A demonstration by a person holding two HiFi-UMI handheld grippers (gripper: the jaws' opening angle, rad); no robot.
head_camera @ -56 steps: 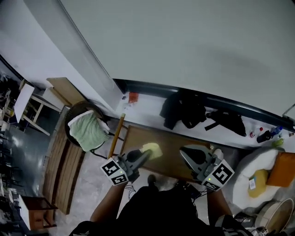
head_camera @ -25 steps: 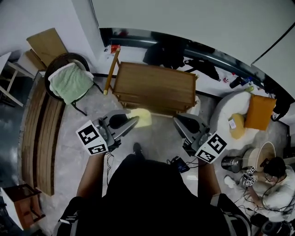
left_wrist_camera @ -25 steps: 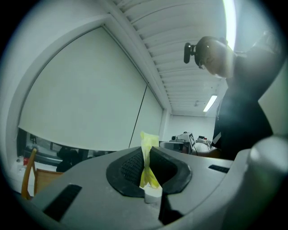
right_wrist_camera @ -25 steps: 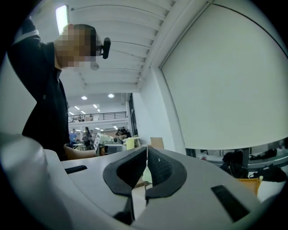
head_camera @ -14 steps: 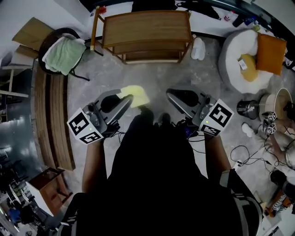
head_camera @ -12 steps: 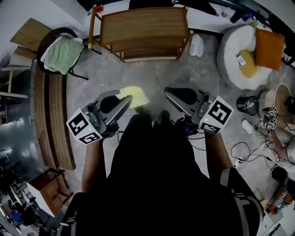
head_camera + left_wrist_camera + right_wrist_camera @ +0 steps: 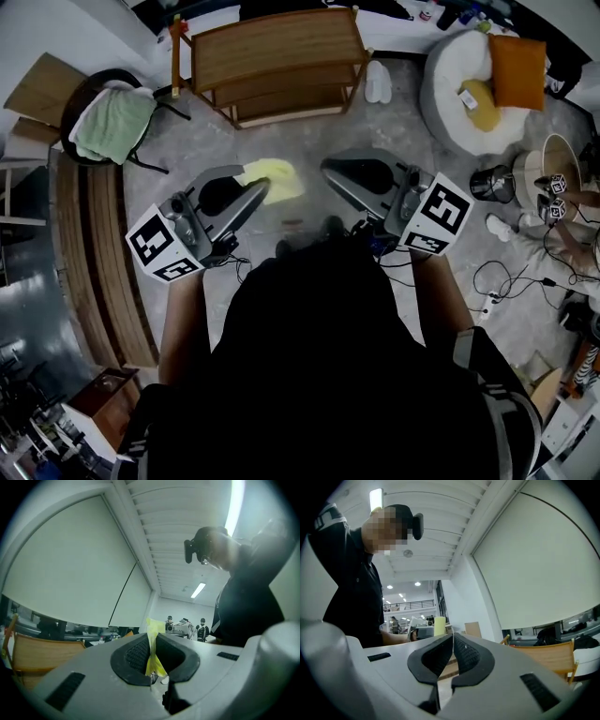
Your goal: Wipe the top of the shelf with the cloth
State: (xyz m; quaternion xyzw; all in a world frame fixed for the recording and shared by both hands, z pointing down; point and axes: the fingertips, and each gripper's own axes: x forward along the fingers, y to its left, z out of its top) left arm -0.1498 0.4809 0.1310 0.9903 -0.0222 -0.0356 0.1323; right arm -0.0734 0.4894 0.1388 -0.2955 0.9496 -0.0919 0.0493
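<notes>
**Our left tool [image 7: 259, 190] carries the yellow cloth [image 7: 275, 175], short of the wooden shelf [image 7: 264, 49]**
Two tools near us: the left tool is clamped on the one yellow cloth's edge, and the right tool [image 7: 330, 171] is closed on nothing. The one wooden shelf stands well apart beyond. With so thin a pinch, we judge the cloth could slip to the floor [image 7: 394, 131].

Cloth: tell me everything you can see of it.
The cloth is pale yellow, soft-looking, crumpled. The left gripper has its jaws shut on it; a thin fold stands up between them in the left gripper view. It is held over the floor, short of the wooden shelf, touching only that gripper.
</notes>
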